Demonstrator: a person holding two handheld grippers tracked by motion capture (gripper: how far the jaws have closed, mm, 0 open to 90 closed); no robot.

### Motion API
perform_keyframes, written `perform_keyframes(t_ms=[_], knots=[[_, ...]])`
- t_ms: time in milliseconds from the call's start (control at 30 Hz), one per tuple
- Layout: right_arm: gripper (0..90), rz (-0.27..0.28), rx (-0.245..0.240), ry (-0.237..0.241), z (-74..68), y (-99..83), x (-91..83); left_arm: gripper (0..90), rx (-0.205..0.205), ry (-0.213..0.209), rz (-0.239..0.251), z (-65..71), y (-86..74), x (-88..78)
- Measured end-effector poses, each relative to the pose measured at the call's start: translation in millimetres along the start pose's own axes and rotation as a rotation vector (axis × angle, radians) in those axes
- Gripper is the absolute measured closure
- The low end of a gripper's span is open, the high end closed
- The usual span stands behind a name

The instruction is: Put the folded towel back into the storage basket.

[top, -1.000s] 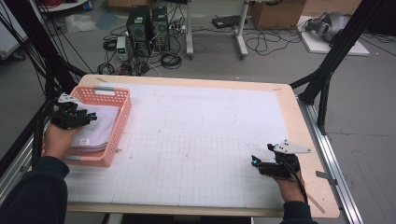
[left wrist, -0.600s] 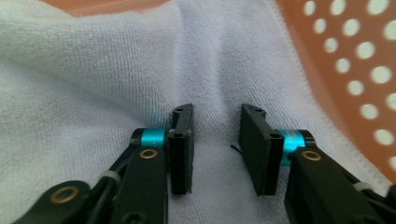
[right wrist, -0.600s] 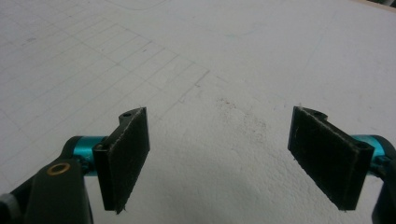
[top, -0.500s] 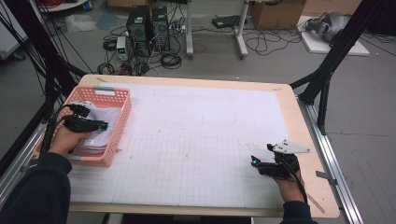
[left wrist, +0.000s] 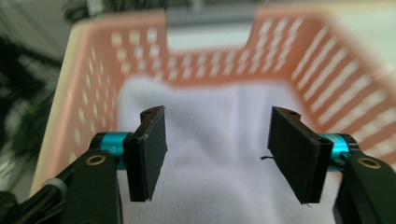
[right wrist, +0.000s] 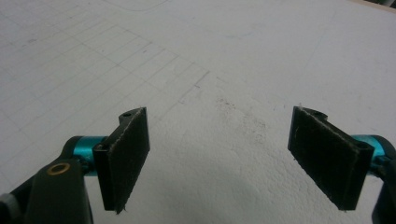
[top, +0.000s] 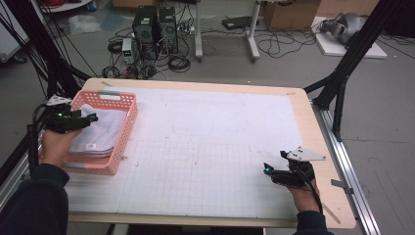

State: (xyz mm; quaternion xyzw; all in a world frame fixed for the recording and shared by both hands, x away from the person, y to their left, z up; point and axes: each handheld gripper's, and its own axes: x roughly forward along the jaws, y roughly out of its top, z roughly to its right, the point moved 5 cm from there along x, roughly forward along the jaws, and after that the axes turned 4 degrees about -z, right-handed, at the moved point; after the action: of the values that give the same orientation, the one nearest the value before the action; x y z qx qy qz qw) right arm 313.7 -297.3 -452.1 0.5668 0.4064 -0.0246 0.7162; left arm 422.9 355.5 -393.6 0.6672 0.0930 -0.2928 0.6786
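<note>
A person at a table (top: 205, 147) holds a gripper in each hand. The left gripper (top: 87, 119) hovers over a pink basket (top: 125, 127) at the table's left edge, pointing across a stack of folded white cloths (top: 100, 133) inside it. In the left gripper view the two black fingers (left wrist: 150, 151) stand wide apart above the cloth (left wrist: 219, 140), with nothing pinched between them and the cloth lying just below and ahead. Half a second ago this gripper sat lower, down among the cloths; its fingers have just been opening, and the hand now rides higher at the basket's left rim. The right gripper (top: 268, 170) rests near the table's front right corner, as before. Its fingers (right wrist: 126, 156) are spread wide over the bare gridded mat (right wrist: 224, 93), holding nothing.
</note>
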Motion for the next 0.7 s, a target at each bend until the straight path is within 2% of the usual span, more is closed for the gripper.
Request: perform_keyframes(t_ms=[67, 100, 167, 233, 300, 500, 600, 700], knots=[[19.7, 0.001, -0.004, 0.0, -0.2, 0.4, -0.2, 29.9, -0.023, -0.066, 0.108, 3.7, 6.9, -11.5], [19.7, 0.003, -0.003, -0.001, -0.5, 0.6, -0.2, 28.1, -0.024, -0.086, 0.143, 7.0, 9.1, -15.7], [19.7, 0.007, -0.006, 0.0, -0.6, 1.3, -0.3, 23.2, -0.01, -0.126, 0.178, 16.0, 11.5, -21.9], [19.7, 0.008, -0.001, 0.003, -1.4, 1.6, -0.7, 22.2, 0.005, -0.141, 0.199, 26.2, 12.1, -26.6], [19.7, 0.011, -0.004, 0.001, -1.3, 2.1, -0.8, 16.9, 0.012, -0.168, 0.224, 37.7, 11.5, -28.9], [19.7, 0.021, -0.001, 0.006, -0.4, 2.7, -0.3, 17.2, 0.041, -0.246, 0.263, 74.9, 9.8, -28.7], [19.6, 0.028, -0.002, 0.009, -0.1, 3.4, -0.9, 17.6, 0.078, -0.269, 0.274, 92.4, 9.1, -27.7], [19.7, 0.031, 0.0, 0.014, -0.8, 3.6, -1.4, 18.0, 0.084, -0.305, 0.291, 108.3, 9.9, -27.8]])
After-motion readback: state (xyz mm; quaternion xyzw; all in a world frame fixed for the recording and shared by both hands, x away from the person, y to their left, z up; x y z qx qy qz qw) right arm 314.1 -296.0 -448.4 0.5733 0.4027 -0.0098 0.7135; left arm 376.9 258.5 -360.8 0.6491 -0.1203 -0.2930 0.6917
